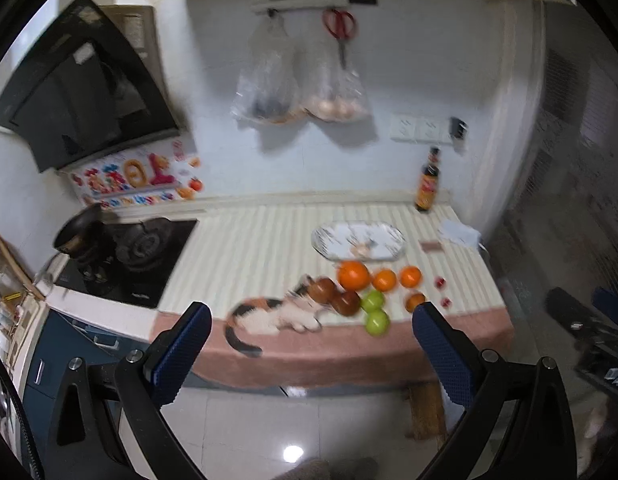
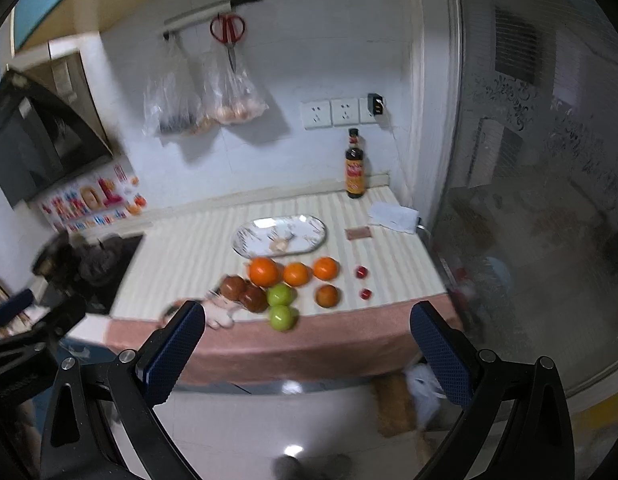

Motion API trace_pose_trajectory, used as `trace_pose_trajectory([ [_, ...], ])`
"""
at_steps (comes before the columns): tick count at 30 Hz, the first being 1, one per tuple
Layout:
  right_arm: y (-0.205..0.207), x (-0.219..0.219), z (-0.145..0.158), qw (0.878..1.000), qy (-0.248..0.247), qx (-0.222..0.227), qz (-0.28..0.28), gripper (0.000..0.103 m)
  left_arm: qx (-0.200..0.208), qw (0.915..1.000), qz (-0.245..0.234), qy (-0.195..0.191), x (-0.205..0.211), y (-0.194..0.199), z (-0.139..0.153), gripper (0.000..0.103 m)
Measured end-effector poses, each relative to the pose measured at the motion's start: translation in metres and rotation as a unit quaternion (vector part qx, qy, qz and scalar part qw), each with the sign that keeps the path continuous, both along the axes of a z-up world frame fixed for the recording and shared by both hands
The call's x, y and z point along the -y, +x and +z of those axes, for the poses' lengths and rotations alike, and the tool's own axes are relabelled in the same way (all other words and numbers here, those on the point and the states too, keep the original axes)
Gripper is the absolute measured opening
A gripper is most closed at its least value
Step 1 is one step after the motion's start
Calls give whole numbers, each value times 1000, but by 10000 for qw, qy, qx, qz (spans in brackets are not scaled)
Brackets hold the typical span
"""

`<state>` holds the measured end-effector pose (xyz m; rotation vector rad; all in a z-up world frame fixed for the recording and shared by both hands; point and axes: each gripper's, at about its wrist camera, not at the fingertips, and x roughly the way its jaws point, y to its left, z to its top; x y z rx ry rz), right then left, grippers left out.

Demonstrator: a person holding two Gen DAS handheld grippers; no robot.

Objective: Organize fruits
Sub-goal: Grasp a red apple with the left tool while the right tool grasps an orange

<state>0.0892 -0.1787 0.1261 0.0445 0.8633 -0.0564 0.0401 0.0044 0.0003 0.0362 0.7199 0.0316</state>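
- ok so the landmark here is the oval white plate (image 2: pixel 279 236) sitting on the striped counter mat (image 2: pixel 197 248); it's got just one small pale bit of something in it, too blurry to name
- right in front of the plate there's a row of three oranges: big orange (image 2: pixel 263 271) at the left, then middle orange (image 2: pixel 296 273), then right orange (image 2: pixel 325 268)
- one more smaller orange (image 2: pixel 327 295) sits nearer the counter edge, in front of that row
- two green apples (image 2: pixel 279 295) are stacked front to back, in front of the plate and just left of the smaller orange
- two dark reddish fruits (image 2: pixel 245 292) touch each other, front-left of the plate, right next to the apples
- two tiny red fruits (image 2: pixel 362 272) lie off to the plate's front-right, apart from the rest
- a dark sauce bottle (image 2: pixel 355 170) stands upright behind the plate to the right, by the wall
- two clear plastic bags (image 2: pixel 205 92) hang on the wall above the plate, with roundish things inside
- left gripper (image 1: pixel 311 336) is spread wide, holding nothing, hanging back off the counter
- right gripper (image 2: pixel 307 336) same deal, fingers apart with nothing between them
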Motion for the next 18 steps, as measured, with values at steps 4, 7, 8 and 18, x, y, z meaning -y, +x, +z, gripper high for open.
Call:
trace_pose_trajectory([
  [4, 8, -3, -11, 9994, 182, 258, -169, 103, 156, 9994, 262, 162, -23, 13, -14, 103],
  [7, 21, -8, -32, 9989, 348, 132, -296, 103, 32, 9992, 365, 136, -43, 31, -34, 103],
  [8, 26, -9, -43, 9985, 438, 13, -340, 103, -71, 9993, 354, 130, -49, 40, -44, 103],
  [18, 106, -32, -149, 9920, 580, -1077, -309, 103, -1473, 9874, 548, -167, -80, 140, -140, 103],
])
